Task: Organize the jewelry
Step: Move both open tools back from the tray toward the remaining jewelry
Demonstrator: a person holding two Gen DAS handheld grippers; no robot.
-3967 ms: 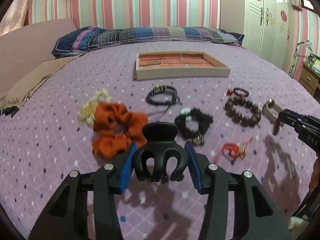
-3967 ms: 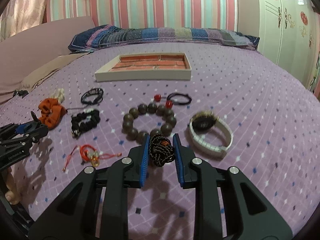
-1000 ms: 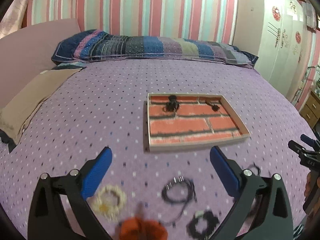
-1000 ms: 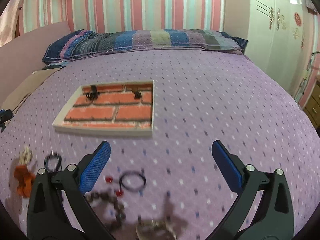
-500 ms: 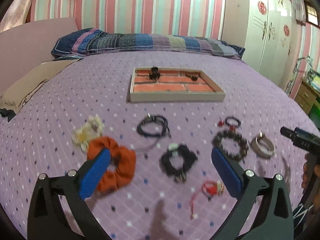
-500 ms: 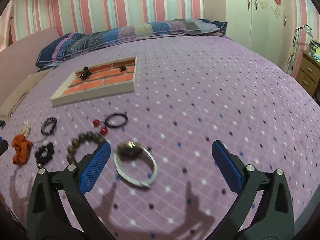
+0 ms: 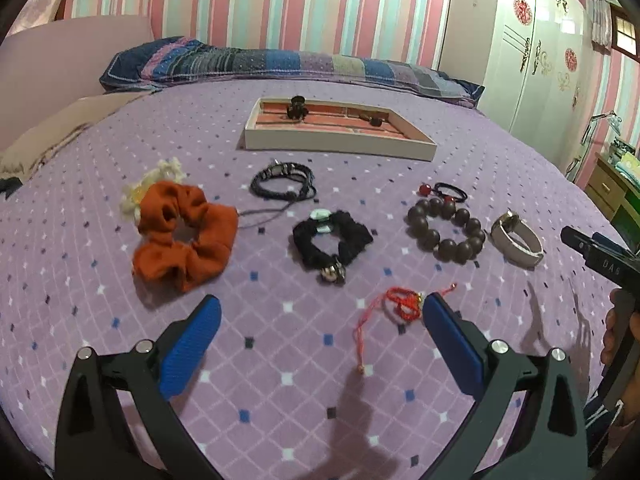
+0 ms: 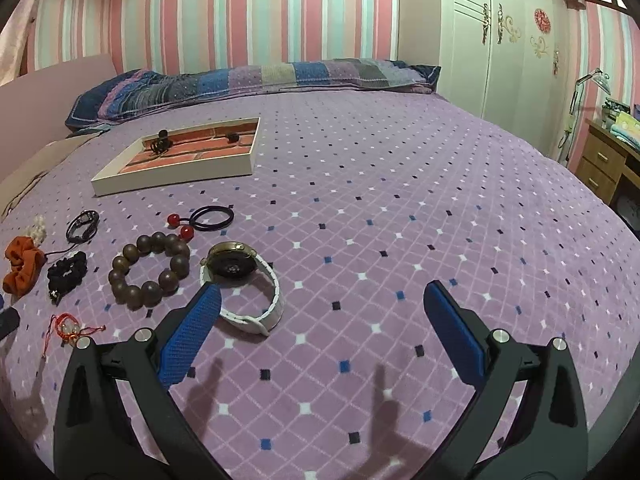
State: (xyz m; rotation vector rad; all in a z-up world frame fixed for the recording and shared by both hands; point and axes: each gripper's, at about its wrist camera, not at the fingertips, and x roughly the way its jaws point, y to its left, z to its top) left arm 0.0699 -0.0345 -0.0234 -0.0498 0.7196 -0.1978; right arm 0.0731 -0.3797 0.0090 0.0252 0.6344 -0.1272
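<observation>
Purple diamond-print bed (image 7: 280,360) fills both views. Tray (image 7: 340,146) with brick-pattern floor, upper centre in the left view, holds a black claw clip (image 7: 298,107). Mid-frame on the bed: orange scrunchie (image 7: 184,236), brown bead bracelet (image 7: 446,230), white-strap watch (image 8: 244,280). Left gripper (image 7: 318,320) and right gripper (image 8: 320,308): fingers wide apart, empty.

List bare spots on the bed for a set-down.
Bare: right of the watch; the strip between tray and hair tie. Crowded: the row from orange scrunchie to beads.
</observation>
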